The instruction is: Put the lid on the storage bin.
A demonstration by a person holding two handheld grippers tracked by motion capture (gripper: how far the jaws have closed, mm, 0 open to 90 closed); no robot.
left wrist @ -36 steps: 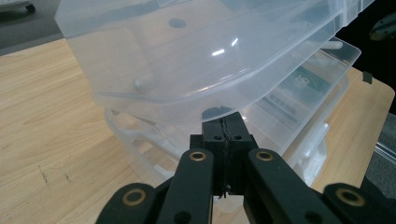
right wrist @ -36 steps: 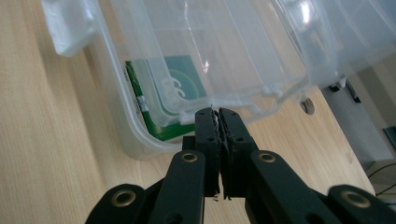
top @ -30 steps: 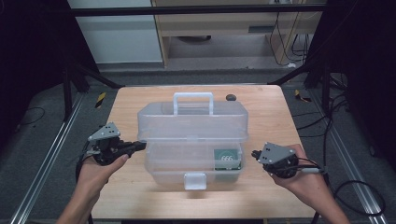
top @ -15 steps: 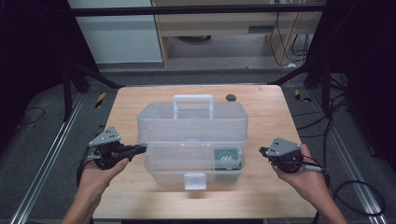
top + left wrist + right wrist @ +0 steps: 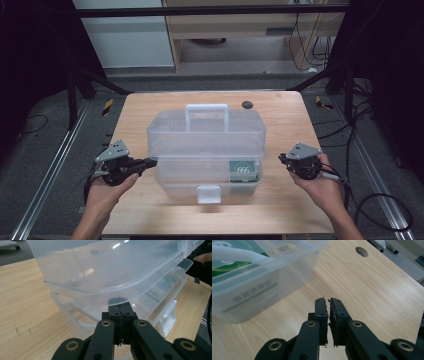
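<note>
1. While the clear storage box [image 5: 206, 150] sits mid-tabletop [image 5: 280, 120], the left claw [image 5: 150, 162], jaws together, touches its left side.
2. Up close, the right claw [image 5: 328, 301] shows a hairline gap, empty, just beside the box's wall.

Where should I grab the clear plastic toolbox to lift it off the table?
Probably by the arched handle at the far top of the clear plastic toolbox. It stands upright with an open gap beneath, so a gripper can come down from above and close across its top bar. The smooth, wide side walls look too broad to pinch.
</note>
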